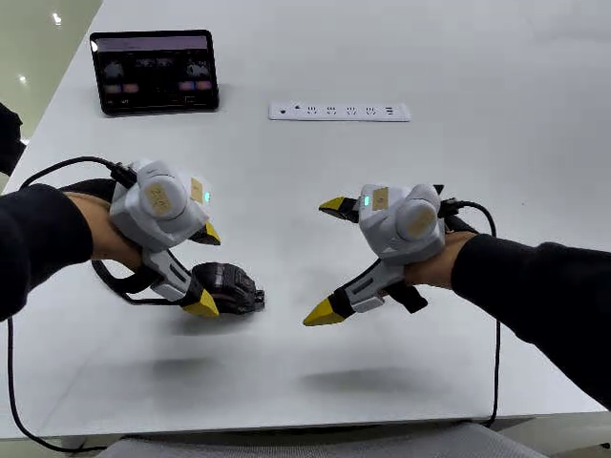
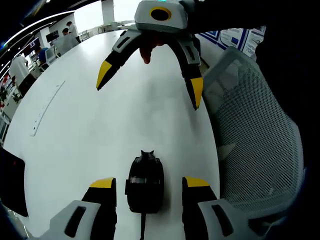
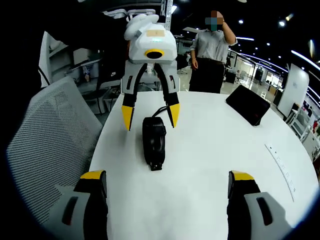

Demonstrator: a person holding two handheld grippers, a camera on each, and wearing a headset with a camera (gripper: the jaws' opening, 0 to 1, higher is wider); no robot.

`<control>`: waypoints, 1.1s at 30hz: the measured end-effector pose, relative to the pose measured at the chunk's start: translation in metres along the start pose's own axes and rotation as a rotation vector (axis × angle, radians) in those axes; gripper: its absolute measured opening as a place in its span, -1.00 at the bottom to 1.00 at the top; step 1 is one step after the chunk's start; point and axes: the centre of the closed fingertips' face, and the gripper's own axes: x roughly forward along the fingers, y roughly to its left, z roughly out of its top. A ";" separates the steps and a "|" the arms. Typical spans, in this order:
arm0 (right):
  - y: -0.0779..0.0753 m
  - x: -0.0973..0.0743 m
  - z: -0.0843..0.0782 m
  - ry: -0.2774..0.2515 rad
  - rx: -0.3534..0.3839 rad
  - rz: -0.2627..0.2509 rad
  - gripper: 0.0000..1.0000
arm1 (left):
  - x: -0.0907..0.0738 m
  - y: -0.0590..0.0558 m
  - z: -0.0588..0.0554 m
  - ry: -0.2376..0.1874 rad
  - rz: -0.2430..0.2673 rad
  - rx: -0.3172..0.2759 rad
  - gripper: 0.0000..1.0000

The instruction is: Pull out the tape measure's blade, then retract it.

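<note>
A black tape measure (image 1: 229, 288) lies on the white table (image 1: 305, 372), its blade not drawn out. My left gripper (image 1: 207, 270) is open and straddles it, one yellow-tipped jaw on each side with a small gap on both. In the left gripper view the tape measure (image 2: 145, 182) sits between the fingertips (image 2: 103, 183) with its blade tab pointing away. My right gripper (image 1: 327, 258) faces it from the right, open wide and holding nothing. In the right gripper view the tape measure (image 3: 153, 140) lies ahead, between the left gripper's jaws.
A dark tablet (image 1: 155, 72) stands at the back left and a white power strip (image 1: 339, 112) lies at the back centre. A mesh chair (image 2: 260, 150) is at the table's near edge. A person (image 3: 210, 55) stands beyond the table. Cables trail from both grippers.
</note>
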 end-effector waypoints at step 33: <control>0.025 0.086 -0.027 0.144 -0.054 0.119 -0.72 | 0.017 0.012 -0.015 0.126 0.051 0.044 -0.43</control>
